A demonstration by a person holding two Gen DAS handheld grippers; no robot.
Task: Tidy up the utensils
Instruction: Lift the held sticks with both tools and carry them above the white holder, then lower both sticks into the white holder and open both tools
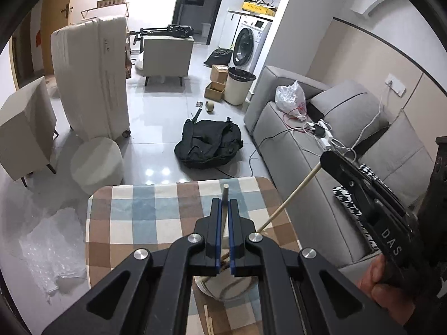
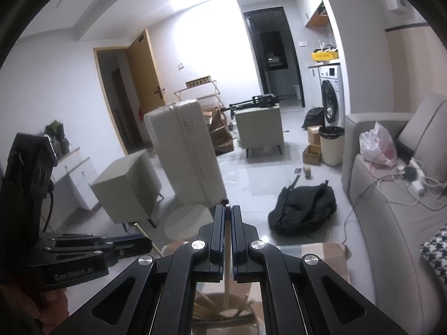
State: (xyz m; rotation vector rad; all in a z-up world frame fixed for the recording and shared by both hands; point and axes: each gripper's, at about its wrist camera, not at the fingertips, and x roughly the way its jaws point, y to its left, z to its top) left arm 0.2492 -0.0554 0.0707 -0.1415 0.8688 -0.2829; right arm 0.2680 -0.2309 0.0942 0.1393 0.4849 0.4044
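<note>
My left gripper (image 1: pixel 225 201) is shut on a wooden chopstick (image 1: pixel 225 192) whose tip sticks out past the fingertips; its lower end reaches into a white utensil cup (image 1: pixel 223 293) on the checked table (image 1: pixel 145 217). My right gripper (image 2: pixel 228 208) is shut on another wooden chopstick (image 2: pixel 228 284) that also runs down into the cup (image 2: pixel 223 318), which holds several sticks. In the left wrist view the right gripper (image 1: pixel 324 159) shows at the right, holding its long chopstick (image 1: pixel 290 198) at a slant into the cup. In the right wrist view the left gripper (image 2: pixel 145 242) shows at the left.
A loose chopstick (image 1: pixel 208 321) lies on the table near the cup. A grey sofa (image 1: pixel 321 167) stands right of the table. On the floor beyond are a black bag (image 1: pixel 209 145), a round stool (image 1: pixel 96 164), a white suitcase (image 1: pixel 92 81) and bubble wrap (image 1: pixel 50 251).
</note>
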